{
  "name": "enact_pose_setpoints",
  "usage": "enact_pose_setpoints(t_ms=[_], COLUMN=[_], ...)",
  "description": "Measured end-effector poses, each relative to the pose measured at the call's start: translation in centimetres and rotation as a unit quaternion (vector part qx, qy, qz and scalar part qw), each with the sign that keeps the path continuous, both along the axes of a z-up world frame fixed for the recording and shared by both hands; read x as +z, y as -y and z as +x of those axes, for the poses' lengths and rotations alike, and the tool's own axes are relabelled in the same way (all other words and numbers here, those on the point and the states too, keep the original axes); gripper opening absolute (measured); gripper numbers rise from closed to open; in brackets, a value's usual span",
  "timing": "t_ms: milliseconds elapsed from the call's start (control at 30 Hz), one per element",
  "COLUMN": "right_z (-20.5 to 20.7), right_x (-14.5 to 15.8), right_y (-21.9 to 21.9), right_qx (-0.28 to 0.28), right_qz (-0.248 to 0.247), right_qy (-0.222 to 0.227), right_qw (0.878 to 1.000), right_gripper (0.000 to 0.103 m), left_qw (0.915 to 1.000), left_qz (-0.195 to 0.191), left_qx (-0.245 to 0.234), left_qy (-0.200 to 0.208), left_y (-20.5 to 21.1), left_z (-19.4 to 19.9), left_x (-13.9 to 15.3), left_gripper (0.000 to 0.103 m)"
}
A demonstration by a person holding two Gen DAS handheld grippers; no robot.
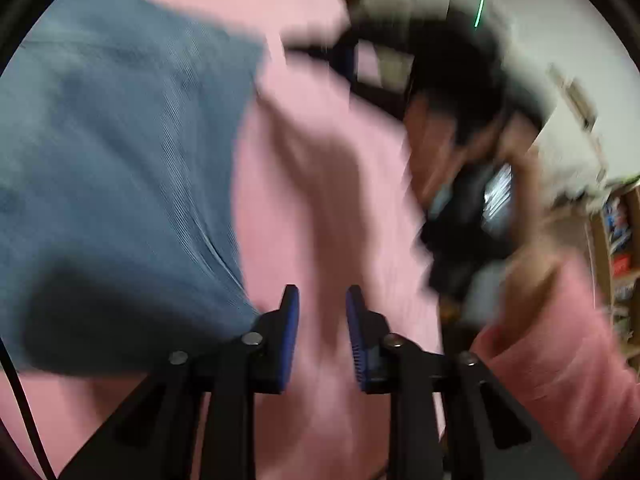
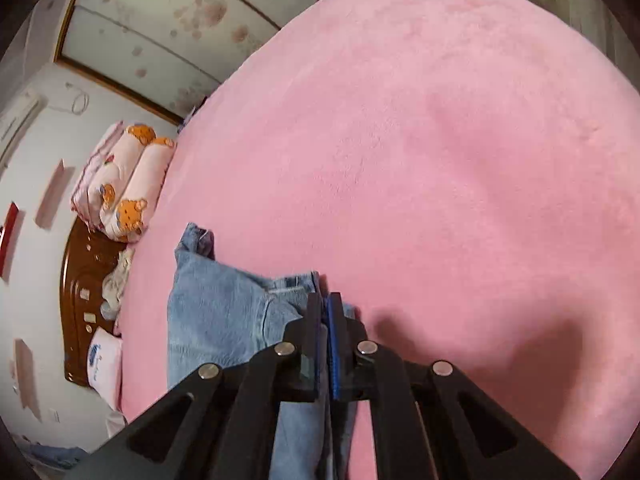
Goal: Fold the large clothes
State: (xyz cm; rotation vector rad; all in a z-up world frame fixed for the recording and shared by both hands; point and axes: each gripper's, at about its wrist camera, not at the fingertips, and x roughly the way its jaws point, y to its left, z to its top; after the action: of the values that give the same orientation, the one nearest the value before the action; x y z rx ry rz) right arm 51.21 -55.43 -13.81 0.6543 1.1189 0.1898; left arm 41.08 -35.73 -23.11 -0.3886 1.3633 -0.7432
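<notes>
A pair of light blue jeans (image 2: 224, 312) hangs over the pink bed cover (image 2: 420, 140). My right gripper (image 2: 325, 300) is shut on the jeans' edge, with denim pinched between its blue pads. In the left wrist view, which is blurred by motion, the blue denim (image 1: 120, 160) fills the left side. My left gripper (image 1: 322, 300) is open and empty, its left finger just beside the denim's lower corner, with the pink cover (image 1: 320, 208) behind it.
Pink bear-print pillows (image 2: 124, 184) lie at the bed's left edge by a brown wooden headboard (image 2: 80, 300). The person (image 1: 460, 120) holding the grippers appears blurred at the right of the left wrist view, with shelves (image 1: 616, 240) behind.
</notes>
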Motion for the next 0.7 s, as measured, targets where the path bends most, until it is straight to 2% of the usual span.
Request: enact_pose_setpoints(t_ms=[67,100,167,200,233,300,333,367,400,533,700], right_z=[-0.6,-1.7,-2.9,-2.9,-3.6,-5.1,-6.0,-6.6,-7.4,-9.8,-12.4], right_x=[1.0,1.6,1.9,1.8,1.7,1.7,1.5,1.4,1.3,1.9,3.9], right_y=[-0.5,-0.5,-1.6,-1.9,-1.9,-2.0,-2.4,-2.7,-3.2,-4.4,-7.2], right_qx=[0.016,0.026,0.043,0.047,0.053,0.057,0.058,0.059,0.059,0.058,0.067], right_qz=[-0.009,-0.014,-0.011,-0.005,0.004,0.015,0.014,0.007,-0.003,-0.015,-0.011], right_qy=[-0.013,-0.015,-0.028,-0.036,-0.049,-0.068,-0.077,-0.086,-0.093,-0.099,-0.064], right_qw=[1.0,0.999,0.999,0.998,0.997,0.996,0.995,0.995,0.994,0.993,0.996], right_gripper=[0.005,0.005,0.005,0.005,0.006,0.016,0.021,0.027,0.029,0.029,0.029], left_qw=[0.9986,0.9967,0.9939,0.9927,0.9917,0.9905,0.9882,0.9848,0.9831,0.9822,0.9829], left_qz=[0.035,0.05,0.07,0.081,0.084,0.09,0.11,0.132,0.14,0.148,0.165], left_qx=[-0.022,-0.035,-0.052,-0.057,-0.069,-0.081,-0.083,-0.082,-0.081,-0.065,-0.009], left_qy=[0.032,0.055,0.068,0.069,0.068,0.065,0.068,0.078,0.086,0.096,0.08], left_y=[1.4,1.9,2.2,2.2,1.9,1.0,0.5,-0.2,-0.9,-4.9,-9.6], left_z=[-1.2,-2.1,-3.1,-3.4,-3.8,-4.3,-4.6,-4.9,-5.1,-5.4,-2.5], left_x=[0.7,1.5,2.3,2.6,2.9,3.5,3.9,4.5,5.0,7.6,8.7], left_gripper=[0.027,0.035,0.052,0.066,0.066,0.068,0.076,0.078,0.078,0.078,0.078])
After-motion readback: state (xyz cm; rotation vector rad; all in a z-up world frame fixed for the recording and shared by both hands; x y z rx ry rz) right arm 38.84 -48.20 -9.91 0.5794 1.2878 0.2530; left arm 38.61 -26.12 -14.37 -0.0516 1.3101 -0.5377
